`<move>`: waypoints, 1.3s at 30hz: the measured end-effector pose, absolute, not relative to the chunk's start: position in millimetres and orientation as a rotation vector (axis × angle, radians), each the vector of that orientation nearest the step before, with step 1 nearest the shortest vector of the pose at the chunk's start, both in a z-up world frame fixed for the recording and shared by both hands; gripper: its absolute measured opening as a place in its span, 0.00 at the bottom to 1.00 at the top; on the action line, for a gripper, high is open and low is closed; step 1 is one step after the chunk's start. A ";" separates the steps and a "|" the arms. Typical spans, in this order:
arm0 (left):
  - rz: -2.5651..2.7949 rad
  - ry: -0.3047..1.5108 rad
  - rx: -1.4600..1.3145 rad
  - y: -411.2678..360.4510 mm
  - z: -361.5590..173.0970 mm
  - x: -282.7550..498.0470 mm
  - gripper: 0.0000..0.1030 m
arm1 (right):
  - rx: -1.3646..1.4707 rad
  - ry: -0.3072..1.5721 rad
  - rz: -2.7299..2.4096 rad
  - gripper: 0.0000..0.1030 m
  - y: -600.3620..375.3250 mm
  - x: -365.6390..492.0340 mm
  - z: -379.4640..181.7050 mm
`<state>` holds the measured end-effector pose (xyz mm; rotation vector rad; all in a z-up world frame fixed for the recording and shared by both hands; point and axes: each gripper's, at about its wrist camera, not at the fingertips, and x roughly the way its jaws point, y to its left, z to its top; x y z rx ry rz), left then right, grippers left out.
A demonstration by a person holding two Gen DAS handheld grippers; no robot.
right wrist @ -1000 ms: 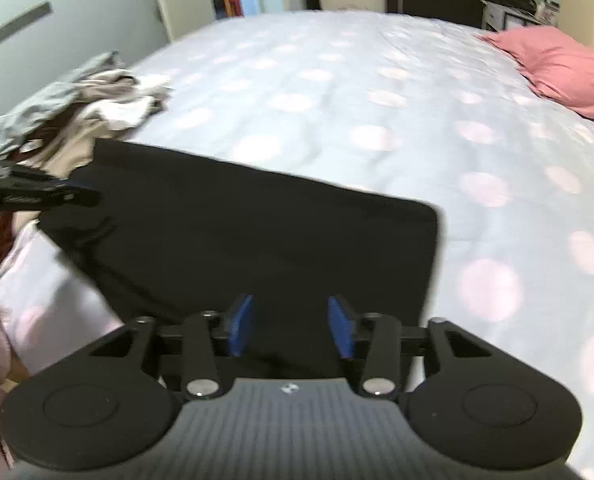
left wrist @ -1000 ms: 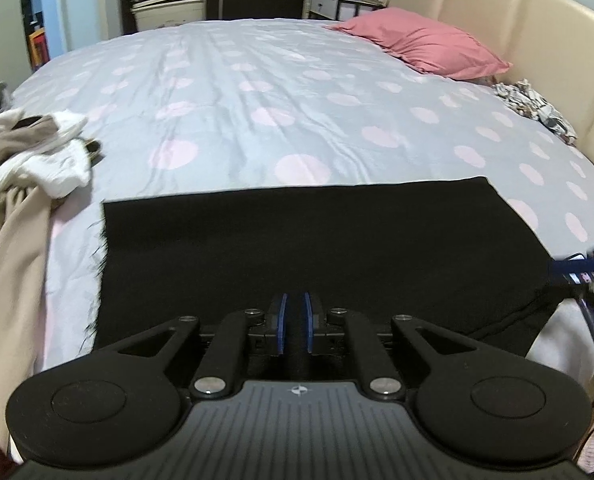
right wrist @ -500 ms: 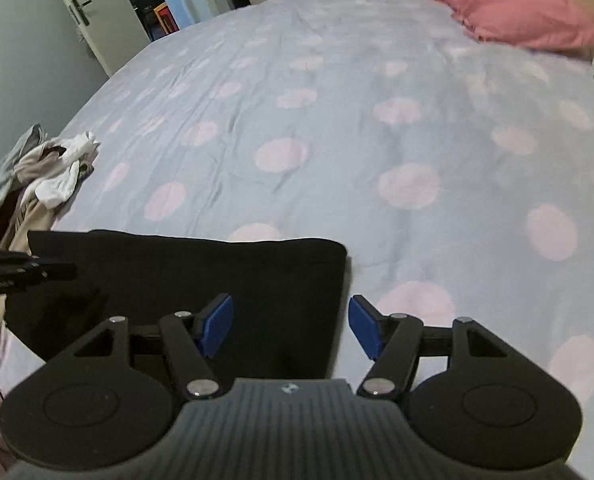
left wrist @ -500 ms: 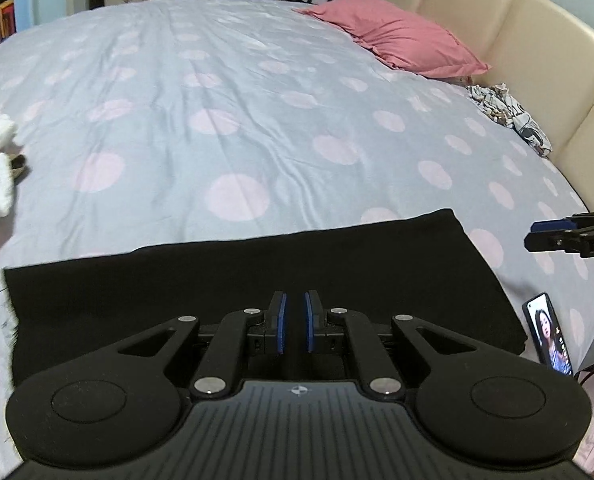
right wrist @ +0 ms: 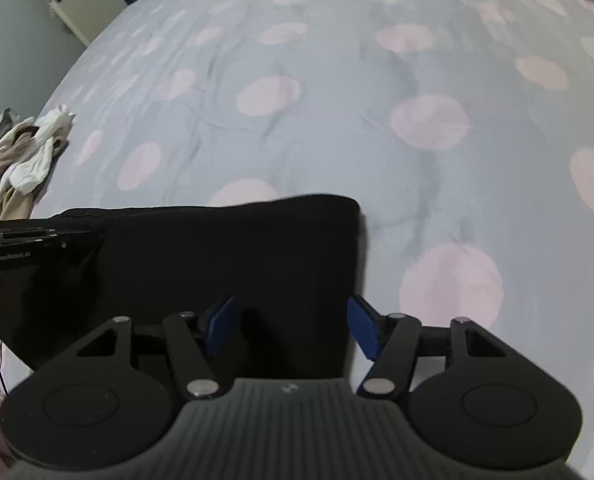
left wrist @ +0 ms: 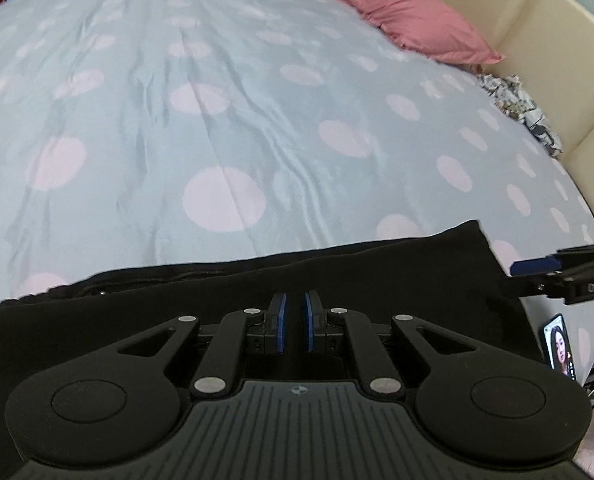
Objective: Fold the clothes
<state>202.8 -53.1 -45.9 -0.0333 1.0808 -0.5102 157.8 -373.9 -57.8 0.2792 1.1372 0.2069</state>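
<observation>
A black garment (left wrist: 337, 280) lies folded at the near edge of the spotted bed (left wrist: 257, 100). The left gripper (left wrist: 291, 328) is pressed nearly together, perhaps pinching cloth. The right gripper (right wrist: 293, 328), spread over the garment's right edge, is closing.

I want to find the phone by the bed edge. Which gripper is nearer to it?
The right gripper: it hangs just above the phone. The left gripper is further away, over the middle of the black cloth.

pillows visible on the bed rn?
1: pink pillow at the far end of the bed by the cream headboard. Its edge also shows in the right wrist view. Others could sit outside the frame.
</observation>
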 end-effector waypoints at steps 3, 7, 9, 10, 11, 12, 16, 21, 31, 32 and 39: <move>-0.503 1.122 -0.048 -53.8 -59.1 212.8 0.06 | 0.342 1.163 0.198 0.57 -383.8 157.9 -68.1; -0.484 1.181 -0.066 -52.9 -70.0 224.0 0.02 | 0.466 1.191 0.194 0.54 -396.8 156.5 -83.8; -0.481 1.192 -0.063 -53.1 -73.9 227.9 0.01 | 0.514 1.192 0.194 0.54 -401.5 154.9 -88.2; -0.479 1.198 -0.070 -52.6 -75.6 229.8 0.01 | 0.518 1.192 0.195 0.54 -401.9 154.1 -88.2; -0.474 1.206 -0.090 -51.0 -76.5 231.7 0.01 | 0.512 1.193 0.196 0.54 -401.0 153.6 -87.1; -0.470 1.211 -0.109 -49.1 -76.3 233.0 0.01 | 0.503 1.194 0.197 0.54 -400.1 153.1 -85.9; -0.473 1.199 -0.148 -44.8 -65.5 230.0 0.00 | 0.467 1.193 0.203 0.53 -398.3 151.3 -80.8; -0.492 1.100 -0.094 -52.3 -40.8 223.2 0.01 | 0.475 1.198 0.215 0.49 -401.8 150.5 -82.2; -0.393 1.105 0.035 -69.5 -69.6 240.6 0.01 | 0.431 1.213 0.233 0.49 -401.8 151.0 -77.6; -0.398 1.096 0.026 -68.0 -65.3 238.4 0.01 | 0.421 1.213 0.237 0.50 -402.0 149.8 -76.5; -0.506 0.994 0.008 -57.5 -16.2 189.5 0.02 | 0.405 1.233 0.255 0.50 -404.8 147.7 -75.9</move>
